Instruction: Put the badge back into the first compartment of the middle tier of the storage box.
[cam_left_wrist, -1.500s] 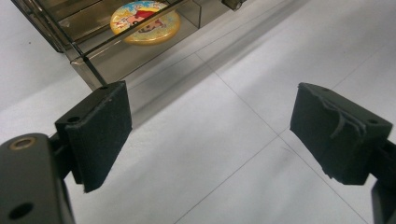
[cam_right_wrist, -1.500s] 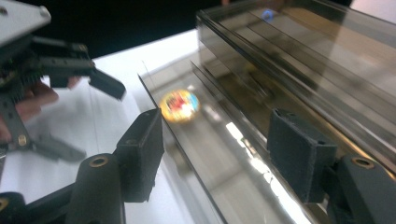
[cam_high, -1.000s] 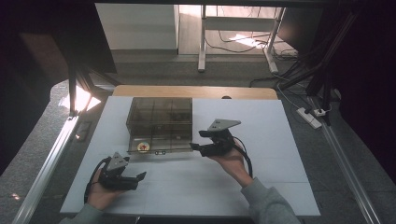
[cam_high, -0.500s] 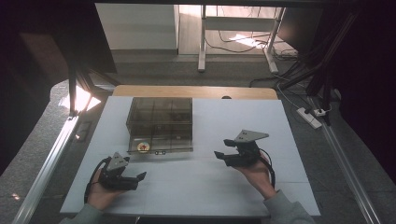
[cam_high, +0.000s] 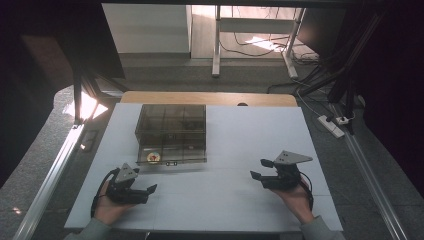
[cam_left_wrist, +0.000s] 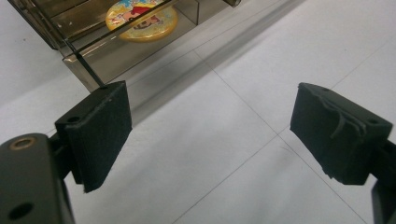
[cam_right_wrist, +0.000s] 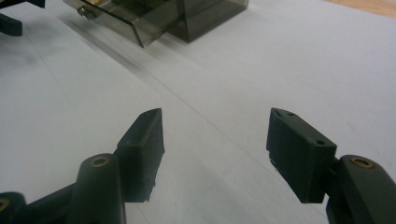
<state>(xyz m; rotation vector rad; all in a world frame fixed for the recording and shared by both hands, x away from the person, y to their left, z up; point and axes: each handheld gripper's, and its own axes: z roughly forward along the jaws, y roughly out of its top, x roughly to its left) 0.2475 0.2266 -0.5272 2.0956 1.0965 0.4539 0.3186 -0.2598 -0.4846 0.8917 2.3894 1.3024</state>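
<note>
A smoky see-through box with several compartments stands on the white table, left of the middle. At its front edge lies a round yellow cartoon disc, seen close up as the disc behind the clear front. My left gripper rests low near the front left, jaws open toward the right; in its own view the gripper has bare table between its pads. My right gripper is held at the front right, well away from the box, open and empty, as its own view of the gripper confirms.
The box's corner shows far off in the right gripper view. A wooden table edge runs behind the white top. Metal rails flank both sides. A power strip and cables lie on the floor at the right.
The right gripper has left the box's front right corner and moved right and toward the person, with its jaws still apart. The left gripper has not moved.
</note>
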